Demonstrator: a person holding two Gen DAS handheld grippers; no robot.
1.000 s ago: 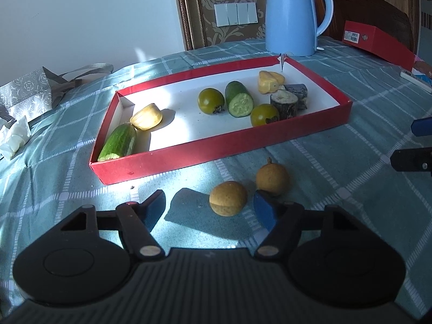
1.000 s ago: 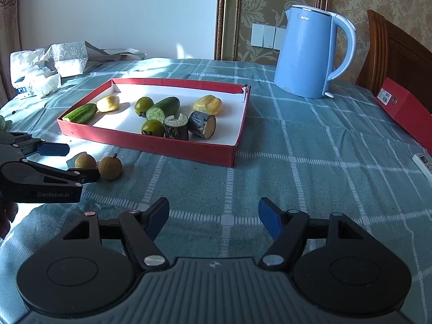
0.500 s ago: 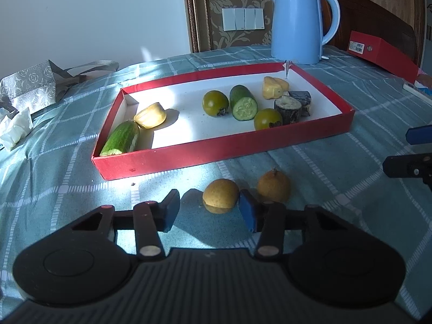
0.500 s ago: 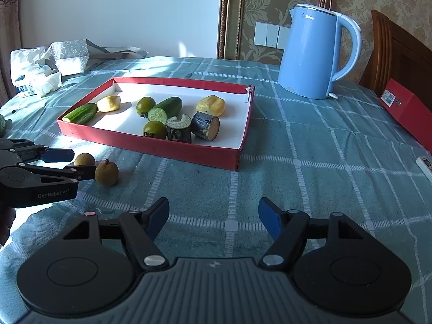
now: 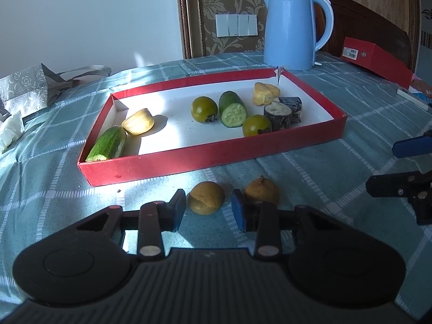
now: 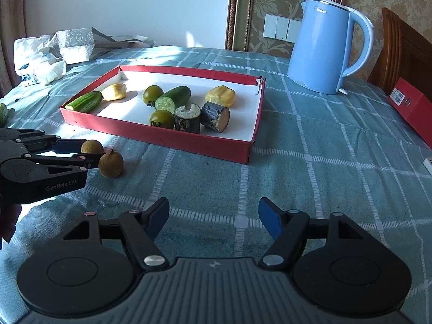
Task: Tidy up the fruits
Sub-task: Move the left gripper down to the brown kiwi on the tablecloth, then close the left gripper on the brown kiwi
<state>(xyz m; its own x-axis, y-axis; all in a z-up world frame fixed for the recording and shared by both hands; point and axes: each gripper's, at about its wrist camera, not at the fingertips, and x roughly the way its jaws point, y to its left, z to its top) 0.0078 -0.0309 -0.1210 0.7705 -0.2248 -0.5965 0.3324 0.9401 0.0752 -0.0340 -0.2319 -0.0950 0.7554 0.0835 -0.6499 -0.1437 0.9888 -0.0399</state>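
Your count: eleven pieces of produce, one tray, one kettle.

You have two brown round fruits on the cloth, one (image 5: 206, 201) and another (image 5: 261, 190). Inside the red tray (image 5: 216, 154) you have two green round fruits (image 5: 204, 109) (image 5: 256, 129), two cucumber pieces (image 5: 108, 144) (image 5: 232, 105), two yellow pieces (image 5: 138, 121) (image 5: 264, 93) and two dark cut chunks (image 5: 278, 115) (image 5: 291, 103). You can see one more cucumber (image 6: 2, 113) at the table edge, and one blue kettle (image 5: 293, 28).

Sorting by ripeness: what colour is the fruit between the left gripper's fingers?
Brownish tan fruit, best seen in the left wrist view.
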